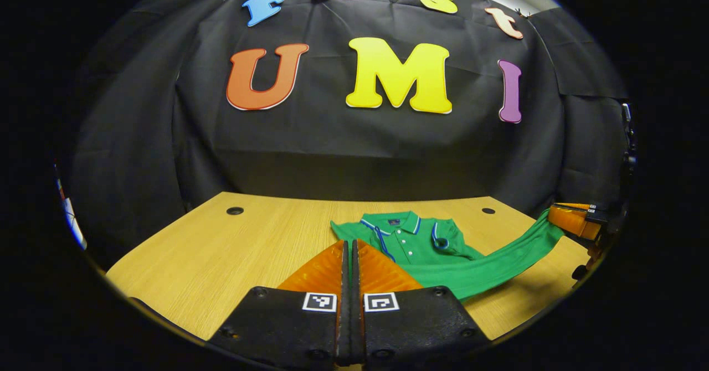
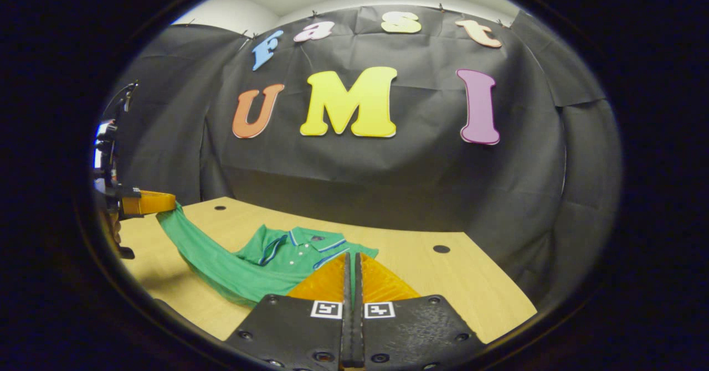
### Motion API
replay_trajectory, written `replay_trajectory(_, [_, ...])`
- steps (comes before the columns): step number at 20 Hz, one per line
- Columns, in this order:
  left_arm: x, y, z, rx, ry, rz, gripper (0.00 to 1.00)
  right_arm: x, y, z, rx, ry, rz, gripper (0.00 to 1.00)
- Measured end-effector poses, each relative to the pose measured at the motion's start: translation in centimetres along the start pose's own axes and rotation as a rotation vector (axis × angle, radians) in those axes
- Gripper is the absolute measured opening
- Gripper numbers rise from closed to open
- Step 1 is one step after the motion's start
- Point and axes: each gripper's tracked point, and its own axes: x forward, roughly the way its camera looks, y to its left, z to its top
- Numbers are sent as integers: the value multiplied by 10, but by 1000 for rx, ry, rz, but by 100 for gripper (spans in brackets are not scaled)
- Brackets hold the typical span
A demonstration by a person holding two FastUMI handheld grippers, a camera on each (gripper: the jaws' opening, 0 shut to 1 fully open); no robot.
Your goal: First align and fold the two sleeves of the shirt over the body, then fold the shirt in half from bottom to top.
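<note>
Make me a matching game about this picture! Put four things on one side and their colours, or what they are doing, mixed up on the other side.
Things:
1. shirt
2. table
3. wall cloth
4. left gripper

Colour or state:
A. black
B. green
C. light wood colour
D. shut on the edge of the shirt, holding it up off the table

Right pairs: 1-B, 2-C, 3-A, 4-D.

shirt (image 1: 412, 241) on table (image 1: 221, 249), wall behind
</note>
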Motion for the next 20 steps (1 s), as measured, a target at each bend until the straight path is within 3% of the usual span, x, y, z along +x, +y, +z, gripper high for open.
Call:
replay_trajectory(6, [110, 27, 16, 23, 6, 22, 6, 111, -12, 23, -49, 5, -41, 0])
replay_trajectory(11, [205, 56, 3, -31, 30, 59, 6, 207, -25, 20, -88, 28, -109, 0])
replay_trajectory(13, [242, 62, -12, -54, 65, 66, 6, 240, -25, 8, -78, 61, -116, 0])
replay_trajectory(16, [283, 63, -39, -30, 105, 48, 6, 284, -38, -7, -71, 83, -185, 0])
replay_trajectory(20, [304, 56, -73, -1, 171, 28, 8, 307, -34, -49, -94, 139, -174, 0])
